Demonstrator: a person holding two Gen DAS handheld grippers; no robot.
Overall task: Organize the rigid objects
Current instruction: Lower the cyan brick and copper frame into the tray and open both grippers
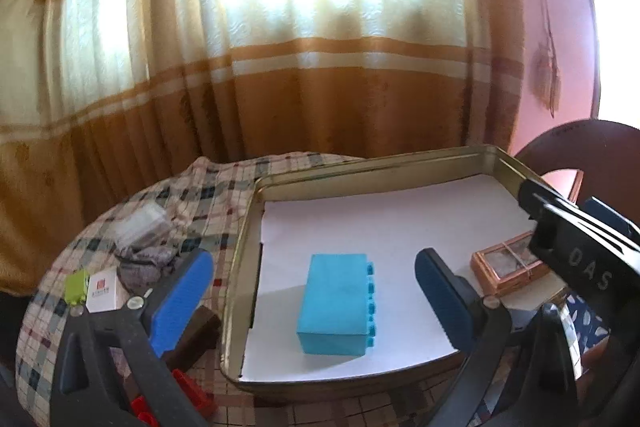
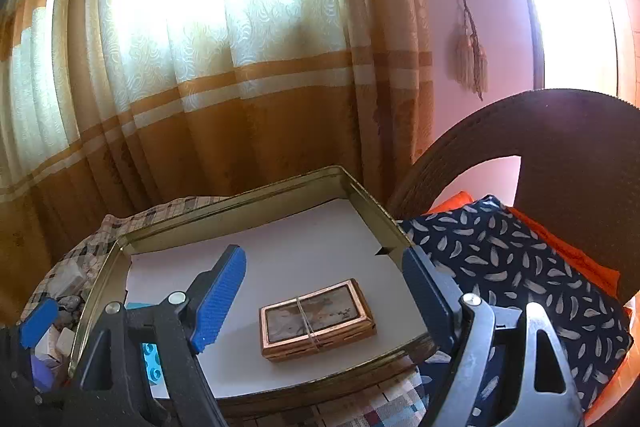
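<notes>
Left tool (image 1: 312,301) and right tool (image 2: 324,297) both gape wide, empty, ribbed blue pads. Shallow gold metal tin (image 1: 372,167), white-paper lined, holds a studded turquoise block (image 1: 334,309) centrally and a banded copper-edged case (image 2: 316,319) near its front right corner.

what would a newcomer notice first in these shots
Probably the bright turquoise toy brick, lying on the white liner of the gold metal tray, right ahead of the open left gripper. Next, the copper-edged box bound with a band, on the same liner ahead of the open right gripper. Behind everything hangs a glowing cream-and-orange curtain.
</notes>
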